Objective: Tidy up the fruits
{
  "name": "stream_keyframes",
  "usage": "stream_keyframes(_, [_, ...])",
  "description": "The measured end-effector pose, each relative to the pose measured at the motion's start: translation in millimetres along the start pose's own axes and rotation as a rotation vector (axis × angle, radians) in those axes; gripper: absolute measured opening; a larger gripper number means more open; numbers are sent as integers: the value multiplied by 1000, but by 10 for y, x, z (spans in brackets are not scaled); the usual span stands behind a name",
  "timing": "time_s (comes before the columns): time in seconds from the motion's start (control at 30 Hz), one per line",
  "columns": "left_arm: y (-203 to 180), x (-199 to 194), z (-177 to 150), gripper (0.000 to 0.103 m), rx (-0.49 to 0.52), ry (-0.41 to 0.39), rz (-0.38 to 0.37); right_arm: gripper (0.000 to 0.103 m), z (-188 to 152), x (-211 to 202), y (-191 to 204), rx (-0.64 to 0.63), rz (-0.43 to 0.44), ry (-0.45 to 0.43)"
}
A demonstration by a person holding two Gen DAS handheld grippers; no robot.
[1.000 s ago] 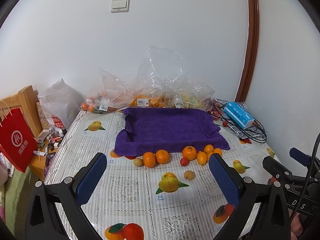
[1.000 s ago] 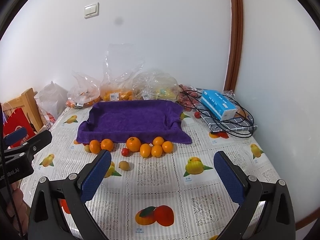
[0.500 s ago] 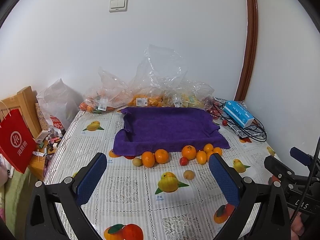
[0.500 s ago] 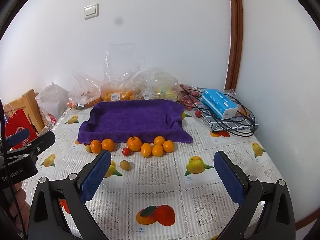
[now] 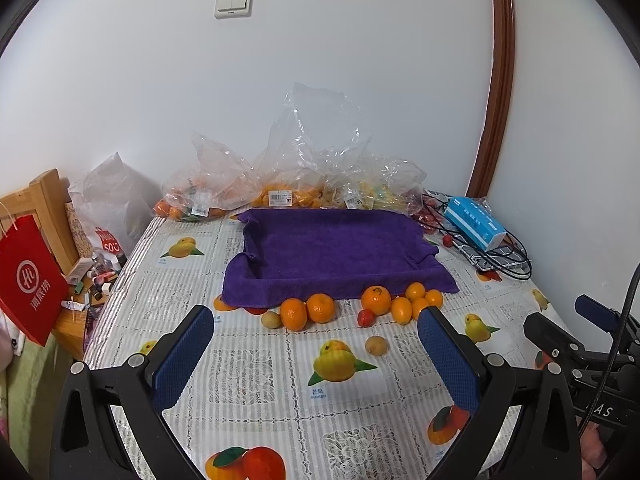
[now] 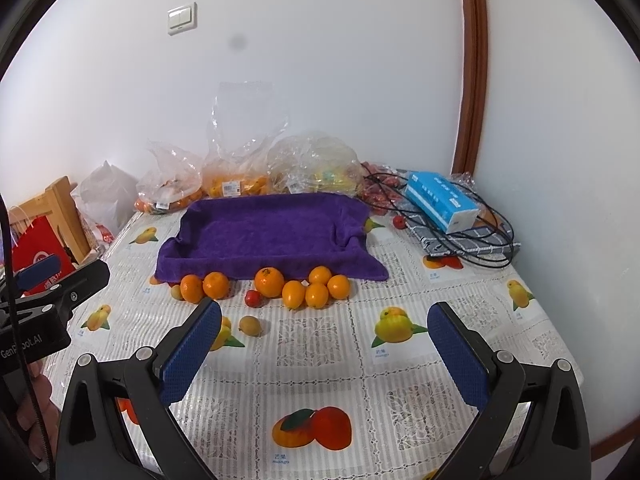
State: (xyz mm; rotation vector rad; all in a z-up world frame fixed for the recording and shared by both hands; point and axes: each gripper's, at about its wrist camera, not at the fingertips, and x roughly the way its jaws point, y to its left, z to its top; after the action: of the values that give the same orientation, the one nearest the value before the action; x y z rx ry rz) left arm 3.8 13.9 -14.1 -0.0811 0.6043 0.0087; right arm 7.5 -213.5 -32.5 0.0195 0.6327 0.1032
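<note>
A purple towel-lined tray (image 5: 340,248) (image 6: 268,232) lies mid-table. Along its near edge sit several oranges (image 5: 376,300) (image 6: 269,281), a small red fruit (image 5: 365,317) (image 6: 253,298), and two small tan fruits, one at the row's left end (image 5: 271,319) and one loose nearer me (image 5: 377,345) (image 6: 249,325). My left gripper (image 5: 316,344) is open and empty above the near table, short of the fruit row. My right gripper (image 6: 324,340) is open and empty too, hovering to the right of the left one.
Clear plastic bags of fruit (image 5: 280,196) (image 6: 236,184) line the back wall. A blue tissue box (image 5: 474,228) (image 6: 442,200) lies on black cables at the right. A red paper bag (image 5: 30,276) and a wooden chair stand left of the table. The tablecloth (image 6: 320,344) carries printed fruit pictures.
Both grippers have drifted slightly back and up, so the tray and fruit sit a little farther away. Both stay open. No fruit has moved.
</note>
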Motion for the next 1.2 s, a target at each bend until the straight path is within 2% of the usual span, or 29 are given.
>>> stream_keyframes(0.3, [20, 147, -17, 103, 12, 6, 63, 102, 13, 26, -29, -17, -53, -9])
stream_keyframes(0.5, [63, 389, -57, 103, 12, 32, 78, 103, -5, 152, -139, -8, -34, -1])
stream_keyframes(0.63, [80, 564, -110, 103, 28, 61, 56, 102, -36, 370, -192, -20, -33, 26])
stream_keyframes(0.73, [89, 725, -157, 102, 36, 76, 76, 102, -53, 553, -226, -10, -33, 40])
stream_keyframes(0.87, [161, 973, -217, 102, 29, 127, 91, 96, -91, 849, -224, -22, -59, 73])
stream_keyframes(0.97, [219, 1177, -258, 101, 34, 178, 111, 93, -119, 1067, -201, -48, -34, 83])
stream_keyframes(1.0, [250, 1246, -273, 98, 27, 189, 113, 93, -126, 1148, -202, -47, -27, 83])
stream_keyframes(1.13, [330, 1431, -306, 96, 0, 194, 88, 93, -144, 1386, -239, -42, 13, 77])
stream_keyframes(1.2, [325, 1505, -315, 96, 12, 190, 87, 85, -140, 1530, -262, -34, 18, 100])
